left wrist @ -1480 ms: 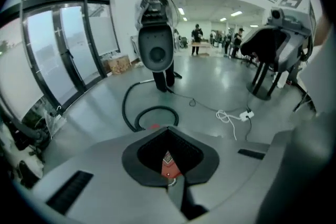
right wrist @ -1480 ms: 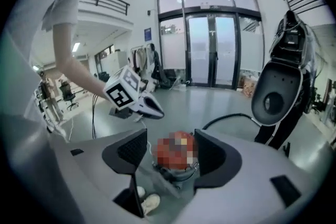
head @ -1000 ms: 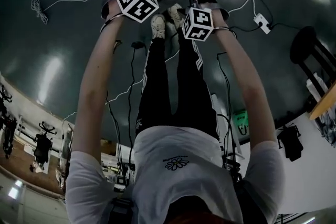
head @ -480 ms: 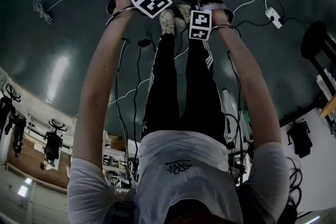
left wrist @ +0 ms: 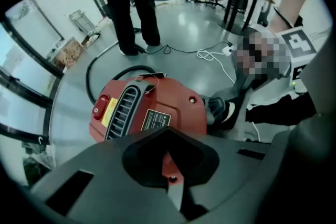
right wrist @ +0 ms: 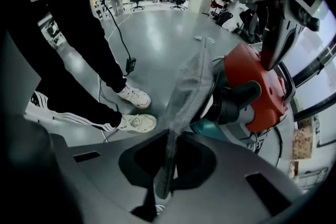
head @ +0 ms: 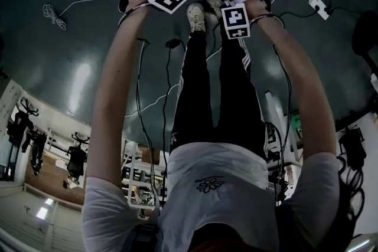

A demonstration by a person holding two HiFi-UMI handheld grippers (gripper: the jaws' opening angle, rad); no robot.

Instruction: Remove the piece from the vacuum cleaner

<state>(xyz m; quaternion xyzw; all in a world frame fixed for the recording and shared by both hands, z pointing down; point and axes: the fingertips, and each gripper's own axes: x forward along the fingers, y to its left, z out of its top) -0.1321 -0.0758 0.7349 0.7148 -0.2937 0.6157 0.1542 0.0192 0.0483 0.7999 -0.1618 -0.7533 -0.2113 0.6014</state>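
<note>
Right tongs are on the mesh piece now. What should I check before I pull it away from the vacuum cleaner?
1. Grip: right tongs shut on the mesh piece: ok.
2. Release: mesh piece free of the vacuum cleaner: cannot tell; its far end lies by the black port.
3. Bracing: left tongs holding the vacuum cleaner: cannot tell; red shows between the jaws.
4. Clearance: shoes apart from the mesh piece: ok.

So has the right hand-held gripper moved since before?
Yes. The right hand-held gripper sank toward the floor: its marker cube looks smaller beside the white shoe than before.
</note>
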